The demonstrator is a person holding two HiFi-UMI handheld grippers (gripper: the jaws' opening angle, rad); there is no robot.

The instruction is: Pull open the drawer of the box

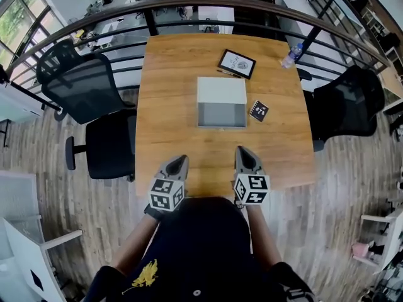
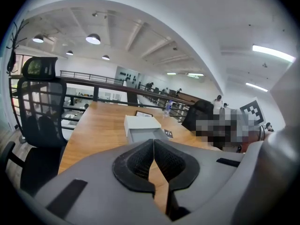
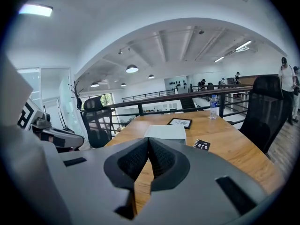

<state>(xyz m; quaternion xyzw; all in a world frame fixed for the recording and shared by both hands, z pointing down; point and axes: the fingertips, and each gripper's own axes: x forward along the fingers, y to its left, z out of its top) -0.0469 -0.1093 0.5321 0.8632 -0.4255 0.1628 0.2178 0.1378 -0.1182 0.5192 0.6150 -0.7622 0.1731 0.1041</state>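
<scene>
Box (image 1: 221, 90): white, flat-topped, square-edged, sitting near the middle of the wooden counter (image 1: 167, 99), a little toward the far side from you. Its drawer (image 1: 221, 115) stands pulled out toward you, showing a grey interior framed by a pale rim; the white lid part lies behind it. Just right of the drawer lies a small black card (image 1: 259, 110) with white marks, apart from the box. Beyond the box, a black-framed picture (image 1: 237, 63) lies flat and turned at an angle, and a clear water bottle (image 1: 291, 55) is at the far right corner. Your left hand-held gripper (image 1: 181, 161) and right hand-held gripper (image 1: 243, 151) hover over the counter's near edge, well apart from the box, both pointing at it; each has its dark pads pressed together with nothing between them. Room: a black mesh office chair (image 1: 75, 83) at the counter's left, another black chair (image 1: 349, 102) at its right, wood plank floor (image 1: 38, 156), a dark railing (image 1: 189, 5) curving behind the counter, white ceiling with round lamps, desks on a lower level beyond.
</scene>
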